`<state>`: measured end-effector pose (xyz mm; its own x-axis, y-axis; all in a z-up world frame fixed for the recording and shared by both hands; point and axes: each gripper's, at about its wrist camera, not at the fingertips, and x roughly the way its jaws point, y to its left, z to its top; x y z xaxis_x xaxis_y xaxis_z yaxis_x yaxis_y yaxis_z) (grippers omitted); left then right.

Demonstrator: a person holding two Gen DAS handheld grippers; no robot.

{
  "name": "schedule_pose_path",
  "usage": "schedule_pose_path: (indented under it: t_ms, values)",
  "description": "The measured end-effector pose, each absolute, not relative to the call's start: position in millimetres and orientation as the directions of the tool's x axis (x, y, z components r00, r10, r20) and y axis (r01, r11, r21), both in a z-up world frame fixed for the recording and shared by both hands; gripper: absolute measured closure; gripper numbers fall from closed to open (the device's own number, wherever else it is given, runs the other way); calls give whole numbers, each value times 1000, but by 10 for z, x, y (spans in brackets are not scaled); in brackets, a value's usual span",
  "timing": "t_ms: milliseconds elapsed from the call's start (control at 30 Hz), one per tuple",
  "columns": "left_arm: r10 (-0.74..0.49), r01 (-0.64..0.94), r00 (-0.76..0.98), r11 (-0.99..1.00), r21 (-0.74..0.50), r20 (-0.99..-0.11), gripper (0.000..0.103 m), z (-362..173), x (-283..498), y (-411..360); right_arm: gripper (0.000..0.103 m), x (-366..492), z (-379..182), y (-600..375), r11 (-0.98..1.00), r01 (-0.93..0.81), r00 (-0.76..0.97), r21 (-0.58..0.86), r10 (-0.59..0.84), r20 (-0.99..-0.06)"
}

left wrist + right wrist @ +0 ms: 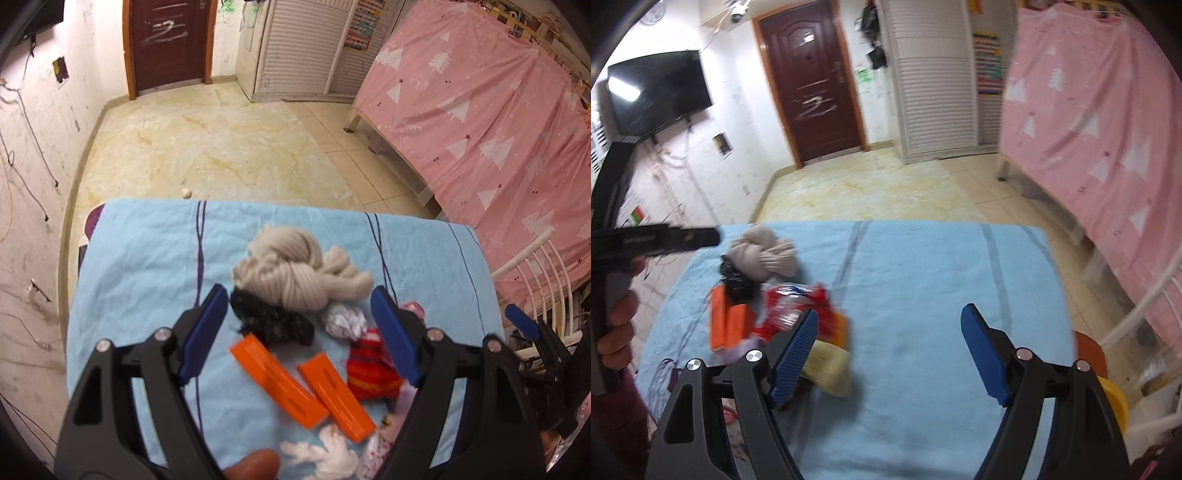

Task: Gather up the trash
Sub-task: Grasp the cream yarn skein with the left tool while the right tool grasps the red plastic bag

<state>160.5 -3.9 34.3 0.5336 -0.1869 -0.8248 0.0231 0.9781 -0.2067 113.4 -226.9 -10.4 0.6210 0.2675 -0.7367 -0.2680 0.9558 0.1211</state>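
The trash is lying in a loose heap on the blue sheet (pixel 147 258) covering the table: two orange boxes (pixel 277 380) side by side, a crumpled white wrapper (pixel 343 321) just beyond them, a red-and-white striped piece (pixel 369 369) to their right, and white crumpled tissue (pixel 325 454) at the near edge. Mixed into the same heap are a beige knitted bundle (pixel 295 273) and a dark fuzzy item (pixel 269 321), which look like clothing rather than refuse, though that is a judgement only. The left gripper (pixel 299 332) is hovering over the heap with its blue pads spread wide, framing the boxes and wrapper and pinching nothing. The right gripper (pixel 890 354) is likewise standing open and empty over bare sheet, with a red crinkled packet (pixel 790 306) and a yellowish packet (pixel 827 365) just beside its left pad. No bin is identifiable in either view. For the step in hand, the left tool should be lowering onto one item at a time, closing across the short width of an orange box, while avoiding snagging the knitwear touching the pile. Both views are showing motion blur, so finer contact cannot be confirmed.
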Motion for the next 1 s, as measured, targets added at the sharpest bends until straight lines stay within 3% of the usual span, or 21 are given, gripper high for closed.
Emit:
schedule_pose_path:
  t_ms: [167,300,533,600,733,800,867,1000]
  values:
    - [-171,45,507,984,-172,-845,26,245,1903,-42,29,1275,-194,-1773,929,-353,567,110,306,-765]
    - [-174,73,471,985,-159,-865,20,63,2142,-63,29,1347,-305,-1551,911,-392,521,126,333,-786]
    - [-218,107,428,976,-190,-877,20,-193,2252,-49,29,1521,-558,-1376,918,-383,476,103,291,-830]
    - [-227,116,425,974,-196,-876,37,-220,2262,-41,29,1556,-608,-1410,921,-369,461,123,296,-837]
    - [-258,116,433,966,-230,-863,50,-221,2236,11,31,1618,-653,-1530,928,-327,443,177,316,-839]
    - [-264,112,442,964,-239,-857,57,-203,2207,37,53,1629,-652,-1548,926,-324,437,191,326,-839]
    - [-268,116,449,963,-242,-852,58,-191,2176,51,66,1610,-629,-1569,922,-331,440,201,340,-831]
    - [-269,105,470,963,-249,-841,60,-165,2120,74,73,1536,-537,-1618,931,-317,494,182,326,-806]
